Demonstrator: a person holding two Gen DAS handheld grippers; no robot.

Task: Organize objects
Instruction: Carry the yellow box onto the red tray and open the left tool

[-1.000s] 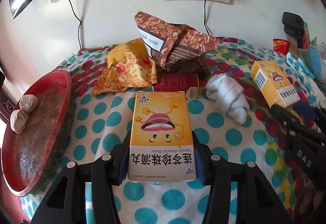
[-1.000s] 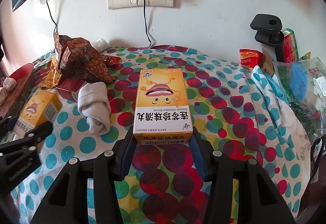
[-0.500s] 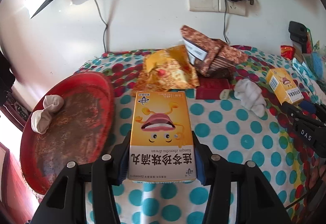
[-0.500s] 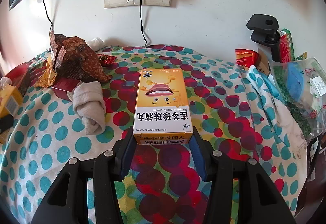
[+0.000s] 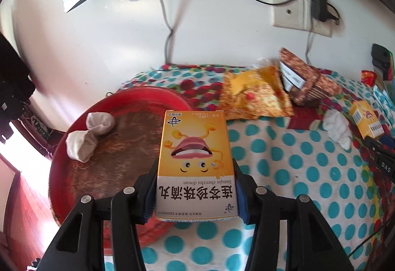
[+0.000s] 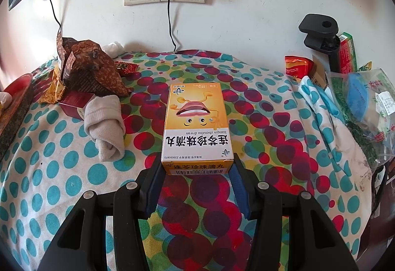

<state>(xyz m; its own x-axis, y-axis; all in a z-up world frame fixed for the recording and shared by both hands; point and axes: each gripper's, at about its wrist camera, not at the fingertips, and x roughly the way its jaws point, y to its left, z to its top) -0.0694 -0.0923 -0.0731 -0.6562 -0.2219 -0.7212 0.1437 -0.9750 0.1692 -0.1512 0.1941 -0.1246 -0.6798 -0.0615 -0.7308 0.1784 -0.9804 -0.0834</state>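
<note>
Cardboard, yellow medicine box (image 5: 196, 162): light, crushable, clamped at long sides by left gripper (image 5: 195, 193); right gripper (image 6: 196, 172) likewise clamped on second yellow cardboard box (image 6: 196, 125).

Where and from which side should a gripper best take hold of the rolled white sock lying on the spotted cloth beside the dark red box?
Grip the rolled sock across its thick upper middle, coming from above with the fingers on its two long sides. It lies flat as a soft, long bundle, widest there and tapering to a loose folded end nearer the camera. The dark red box touches its far end, so stay clear of that end.
</note>
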